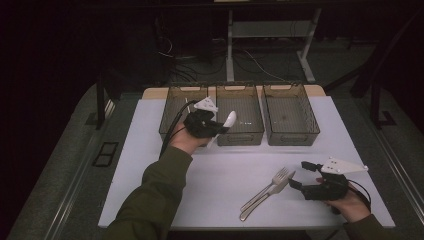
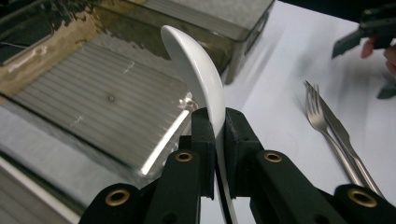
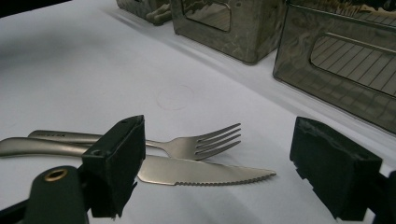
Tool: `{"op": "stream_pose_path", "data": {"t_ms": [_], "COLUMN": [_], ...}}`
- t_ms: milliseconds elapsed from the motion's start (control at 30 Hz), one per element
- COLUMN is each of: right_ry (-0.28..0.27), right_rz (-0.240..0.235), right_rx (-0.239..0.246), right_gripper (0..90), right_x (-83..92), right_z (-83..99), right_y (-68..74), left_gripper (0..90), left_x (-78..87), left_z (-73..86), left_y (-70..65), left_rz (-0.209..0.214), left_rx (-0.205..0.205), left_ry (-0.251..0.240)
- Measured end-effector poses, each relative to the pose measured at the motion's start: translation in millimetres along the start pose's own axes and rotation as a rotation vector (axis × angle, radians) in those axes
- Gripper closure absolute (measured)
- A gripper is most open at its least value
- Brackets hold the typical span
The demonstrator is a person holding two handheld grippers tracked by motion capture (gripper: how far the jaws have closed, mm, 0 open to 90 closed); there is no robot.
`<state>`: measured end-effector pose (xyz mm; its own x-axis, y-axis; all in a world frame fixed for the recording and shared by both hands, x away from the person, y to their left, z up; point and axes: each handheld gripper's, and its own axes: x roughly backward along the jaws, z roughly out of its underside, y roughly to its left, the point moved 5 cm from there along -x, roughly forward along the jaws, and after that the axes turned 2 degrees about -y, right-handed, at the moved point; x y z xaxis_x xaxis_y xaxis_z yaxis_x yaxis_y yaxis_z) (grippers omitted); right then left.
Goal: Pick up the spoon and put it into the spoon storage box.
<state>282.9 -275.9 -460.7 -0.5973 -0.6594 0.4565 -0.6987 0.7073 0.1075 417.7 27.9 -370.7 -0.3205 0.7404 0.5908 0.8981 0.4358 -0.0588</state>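
Holding a white, smooth-glazed spoon by its handle, the left gripper has its jaws pinched tight on the handle, the bowl sticking up and forward past the jaw tips. Just ahead of and below that gripper stands a row of three smoky, see-through plastic bins; the spoon's bowl hangs over the near edge of the middle bin, with the left bin off to the gripper's side and the right bin well apart from it. The step in hand looks like sorting cutlery, with the spoon on its way into a bin; the next move probably calls for carrying it fully over the ribbed floor, lowering it, then parting the jaws.

Further right, the right gripper rests low over the white table, its jaws standing wide apart with nothing between them. Just ahead of it lie a steel fork and a serrated steel knife, side by side and touching.

The spoon's handle end is cut off below the left gripper view. Whether any bin already holds something is hard to tell: faint specks on the bin floors could be glare.
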Motion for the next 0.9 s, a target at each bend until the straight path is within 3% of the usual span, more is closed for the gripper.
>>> {"op": "stream_pose_path", "data": {"t_ms": [400,600,667,800,867,900], "right_ry": [-0.002,-0.005,-0.003,-0.005,-0.002,-0.001], "right_rz": [0.000,-0.001,-0.001,-0.001,-0.003,-0.003], "right_rx": [-0.003,-0.004,-0.006,-0.001,-0.007,-0.007], "right_gripper": [17.9,18.0,17.9,18.0,17.9,17.9], "right_x": [0.2,0.9,1.0,1.2,1.7,1.8], "right_z": [-0.1,0.2,0.4,0.5,0.7,0.8], "right_y": [-0.3,-0.4,-0.6,-0.7,-0.2,-0.2], "left_gripper": [82.4,82.3,82.3,82.2,82.2,82.2], "left_x": [-42.1,-65.9,-73.2,-87.5,-92.9,-96.6], "left_z": [-24.6,-27.1,-26.0,-23.6,-22.6,-22.6], "left_y": [20.1,36.5,42.3,47.2,51.4,50.5], "left_rz": [-0.012,-0.023,-0.030,-0.039,-0.052,-0.059], "left_rx": [-0.007,0.042,0.041,0.082,0.067,0.092], "left_ry": [0.006,0.008,0.023,0.041,0.077,0.067]}}
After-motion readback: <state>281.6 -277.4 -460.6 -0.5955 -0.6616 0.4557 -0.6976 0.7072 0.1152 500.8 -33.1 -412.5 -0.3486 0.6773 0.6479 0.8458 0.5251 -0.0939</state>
